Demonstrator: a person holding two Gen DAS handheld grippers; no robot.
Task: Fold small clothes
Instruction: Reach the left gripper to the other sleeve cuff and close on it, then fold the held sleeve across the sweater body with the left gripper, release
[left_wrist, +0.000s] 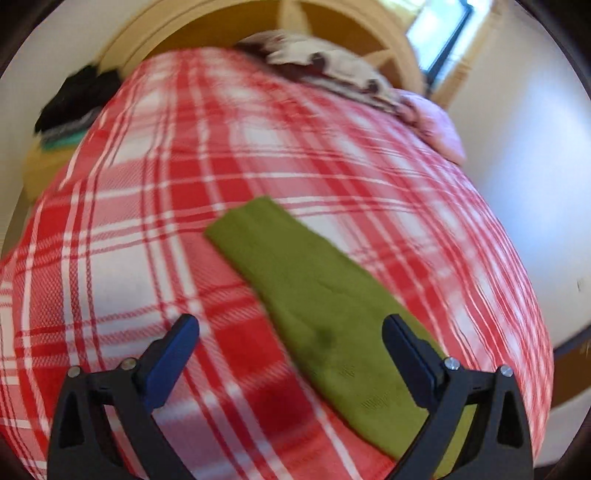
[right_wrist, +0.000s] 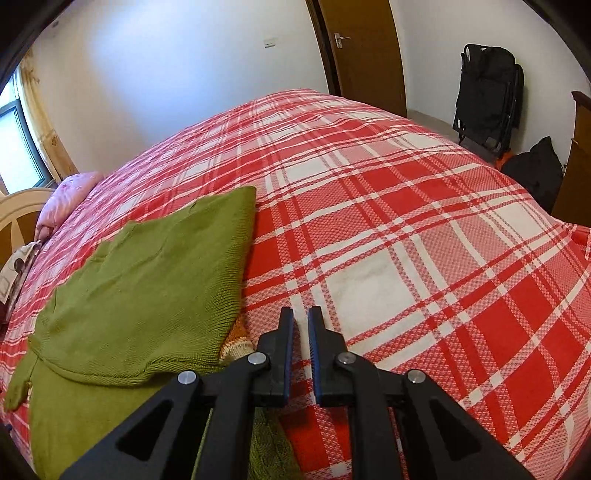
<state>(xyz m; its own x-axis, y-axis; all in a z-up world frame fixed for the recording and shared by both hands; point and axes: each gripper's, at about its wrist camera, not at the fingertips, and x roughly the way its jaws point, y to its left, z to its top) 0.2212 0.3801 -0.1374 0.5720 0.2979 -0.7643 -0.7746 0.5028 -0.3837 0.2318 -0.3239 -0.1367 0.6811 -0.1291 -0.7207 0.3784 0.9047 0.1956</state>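
A green knit garment (left_wrist: 314, 295) lies flat on the red plaid bed cover (left_wrist: 147, 221); the left wrist view is blurred and shows a long strip of it running diagonally. My left gripper (left_wrist: 291, 321) hovers over that strip, jaws wide open, gripping nothing. In the right wrist view the green garment (right_wrist: 147, 288) lies partly folded at the left, a flap laid over its body and an orange striped edge (right_wrist: 236, 339) peeking from beneath. My right gripper (right_wrist: 301, 314) is shut and empty, just right of the garment's edge over the bed cover (right_wrist: 406, 221).
A wooden headboard (left_wrist: 184, 22), a pink pillow (left_wrist: 439, 129) and a patterned cloth (left_wrist: 332, 62) are at the bed's head. Dark clothes (left_wrist: 77, 99) are piled at its left corner. Beyond the foot stand a door (right_wrist: 362, 48) and black bags (right_wrist: 487, 96).
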